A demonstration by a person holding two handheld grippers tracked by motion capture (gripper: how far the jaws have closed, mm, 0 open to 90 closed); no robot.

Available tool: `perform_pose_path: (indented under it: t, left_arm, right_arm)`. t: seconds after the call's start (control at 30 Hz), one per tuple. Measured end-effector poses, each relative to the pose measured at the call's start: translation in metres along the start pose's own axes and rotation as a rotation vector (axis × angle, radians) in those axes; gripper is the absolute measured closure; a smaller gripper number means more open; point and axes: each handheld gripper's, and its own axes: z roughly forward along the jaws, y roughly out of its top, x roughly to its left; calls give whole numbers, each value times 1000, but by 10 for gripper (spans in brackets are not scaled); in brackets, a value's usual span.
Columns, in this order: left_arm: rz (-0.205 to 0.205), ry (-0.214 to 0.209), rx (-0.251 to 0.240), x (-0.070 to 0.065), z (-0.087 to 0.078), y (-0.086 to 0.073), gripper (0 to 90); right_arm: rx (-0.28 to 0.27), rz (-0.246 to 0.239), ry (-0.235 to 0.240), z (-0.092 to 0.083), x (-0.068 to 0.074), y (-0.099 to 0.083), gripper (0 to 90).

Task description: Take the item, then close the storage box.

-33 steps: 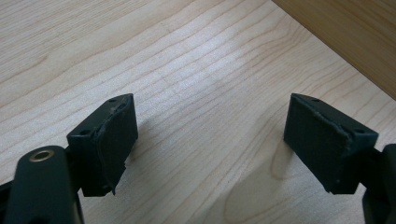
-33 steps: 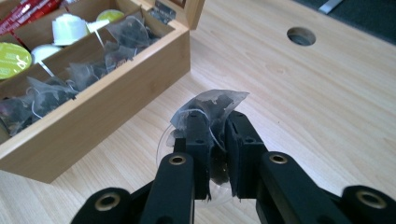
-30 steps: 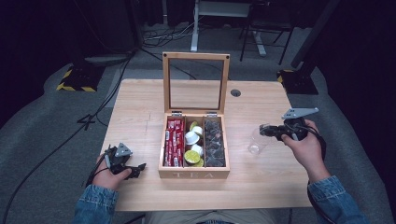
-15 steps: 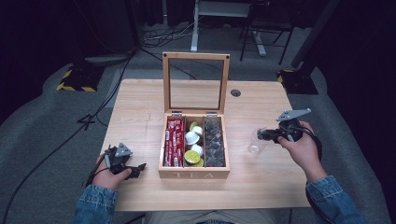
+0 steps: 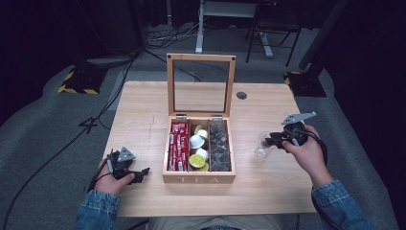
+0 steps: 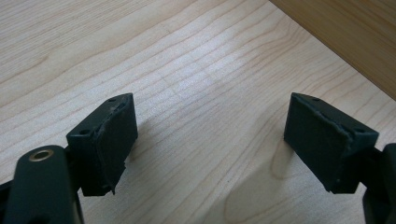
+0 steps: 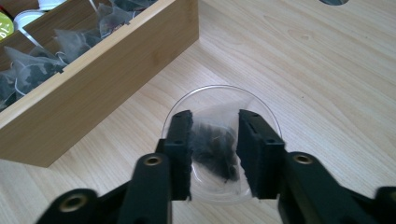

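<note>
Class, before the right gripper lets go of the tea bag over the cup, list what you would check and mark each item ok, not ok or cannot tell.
1. Right gripper over the cup: ok.
2. Tea bag between its jaws: ok.
3. Bag's bottom touching the cup's floor: cannot tell.
4. Cup upright on the table, apart from the tea box: ok.
5. Left gripper open, holding nothing, resting left of the box: ok.
6. Box lid standing open: ok.

tea box point(image 5: 198, 178) mid-table, bare table point(image 5: 143, 105) around
</note>
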Motion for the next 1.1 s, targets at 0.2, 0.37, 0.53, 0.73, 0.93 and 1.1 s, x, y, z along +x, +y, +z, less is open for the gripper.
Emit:
perform_pose_path:
  t: [0.2, 0.37, 0.53, 0.73, 0.93, 1.1]
  left_arm:
    - [0, 0, 1, 1, 1, 1, 164]
    - [-8, 1, 5, 1, 1, 1, 166]
    - [-1, 6, -3, 4, 1, 1, 166]
    - [3, 6, -24, 7, 3, -1, 151]
    - [-7, 20, -22, 6, 3, 0, 150]
    - [-10, 22, -22, 5, 4, 0, 150]
  right_arm:
    - [-51, 15, 11, 0, 1, 3, 519]
    - [-98, 29, 11, -1, 1, 6, 431]
    - [-158, 46, 16, -5, 0, 12, 352]
    - [-247, 46, 27, -15, 0, 27, 312]
    - [-337, 11, 28, -23, 5, 51, 295]
    - [-368, 0, 27, -23, 4, 70, 294]
